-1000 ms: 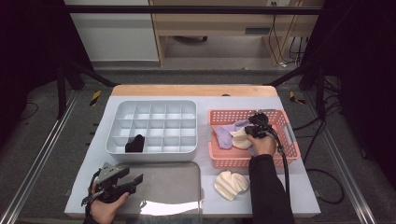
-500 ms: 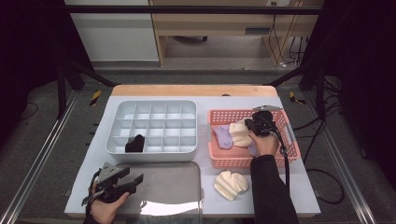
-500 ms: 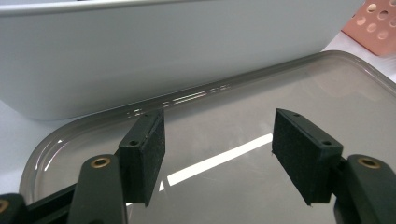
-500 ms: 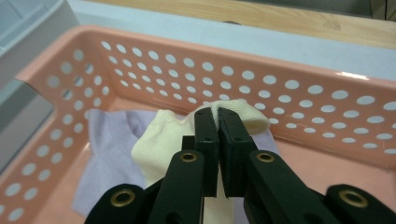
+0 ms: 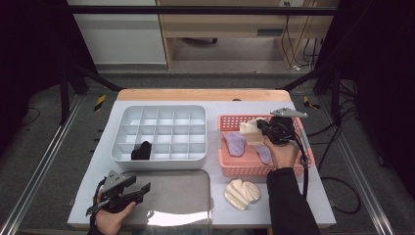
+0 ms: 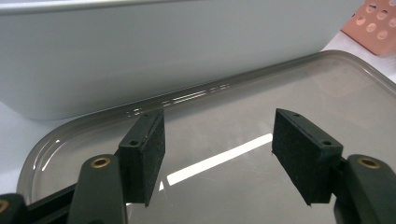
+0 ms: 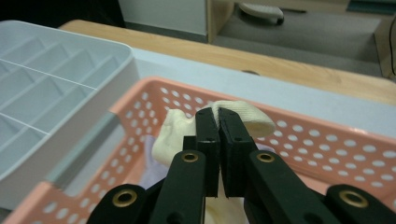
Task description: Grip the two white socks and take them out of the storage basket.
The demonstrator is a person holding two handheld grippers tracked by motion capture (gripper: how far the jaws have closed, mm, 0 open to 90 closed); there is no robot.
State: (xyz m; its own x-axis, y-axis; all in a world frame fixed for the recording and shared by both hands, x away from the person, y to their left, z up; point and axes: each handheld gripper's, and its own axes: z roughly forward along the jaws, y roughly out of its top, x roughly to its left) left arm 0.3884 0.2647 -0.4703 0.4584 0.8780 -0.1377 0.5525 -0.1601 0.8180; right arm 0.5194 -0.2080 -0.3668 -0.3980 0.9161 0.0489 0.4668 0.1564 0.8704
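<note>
Grey table (image 5: pixel 303 196), white compartment tray (image 5: pixel 161 132) left of pink basket (image 5: pixel 293 169), right gripper (image 5: pixel 258 128) pinching cream sock (image 5: pixel 249 131) lifted above basket, left gripper (image 5: pixel 142 188) spread over clear lid (image 5: pixel 181 196).

From the high view we look forward and down on the whole table (image 5: pixel 215 100), from above the person's side, fairly far off. The left gripper view sits low and very near the clear lid (image 6: pixel 243 126), facing the white tray's wall (image 6: pixel 154 51) close ahead. The right gripper view looks along its jaws from just above the pink basket (image 7: pixel 327 135), towards the table's far edge. Both gripper views share the white tray (image 7: pixel 56 88) and the basket (image 6: pixel 373 23) with the high view.
</note>
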